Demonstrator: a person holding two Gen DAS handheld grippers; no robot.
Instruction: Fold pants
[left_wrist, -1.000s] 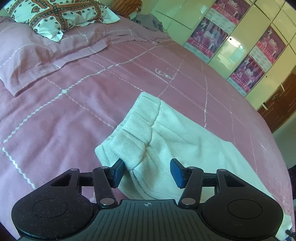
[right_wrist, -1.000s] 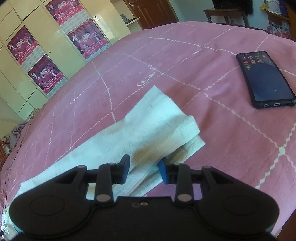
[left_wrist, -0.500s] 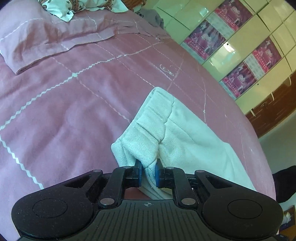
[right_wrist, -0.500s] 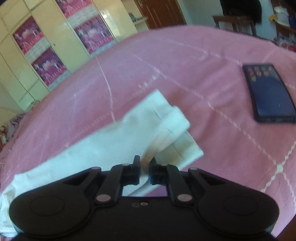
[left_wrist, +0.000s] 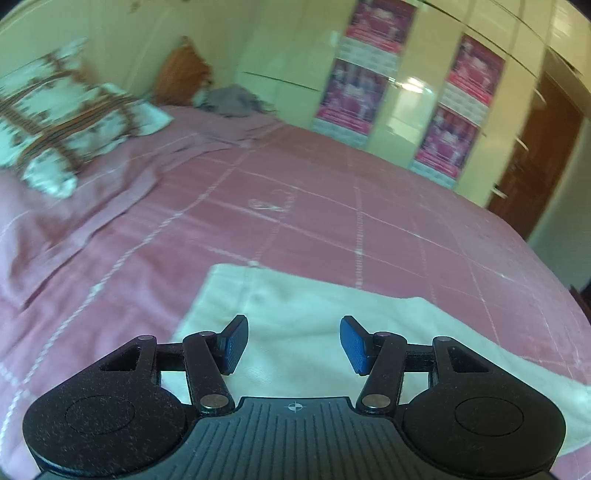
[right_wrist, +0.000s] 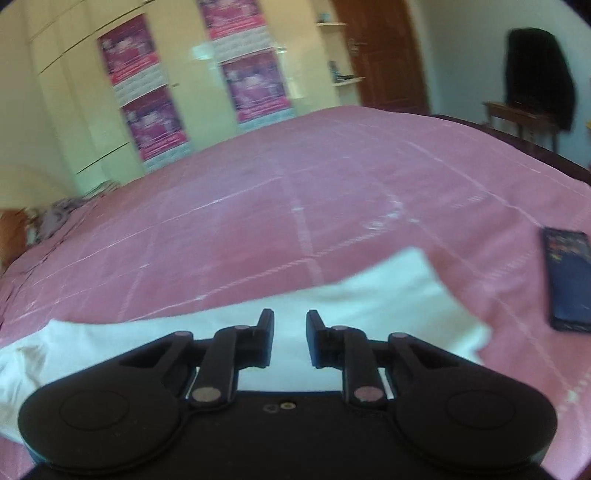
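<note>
The white pants (left_wrist: 295, 306) lie flat on the pink bedspread, stretching to the right in the left wrist view. My left gripper (left_wrist: 293, 343) is open and empty just above their left end. In the right wrist view the pants (right_wrist: 369, 295) run off to the left. My right gripper (right_wrist: 290, 339) is open with a narrow gap, empty, above their right end. Both views are motion blurred.
A dark phone (right_wrist: 569, 277) lies on the bed (left_wrist: 332, 221) to the right of the pants. A patterned pillow (left_wrist: 62, 118) and a pink pillow (left_wrist: 74, 206) lie at the far left. Cream wardrobes with pink posters (left_wrist: 369, 74) stand beyond the bed.
Both grippers had closed on the lifted pant ends; now both have opened and let go. The pants lie flat, and both cameras have tilted up.
</note>
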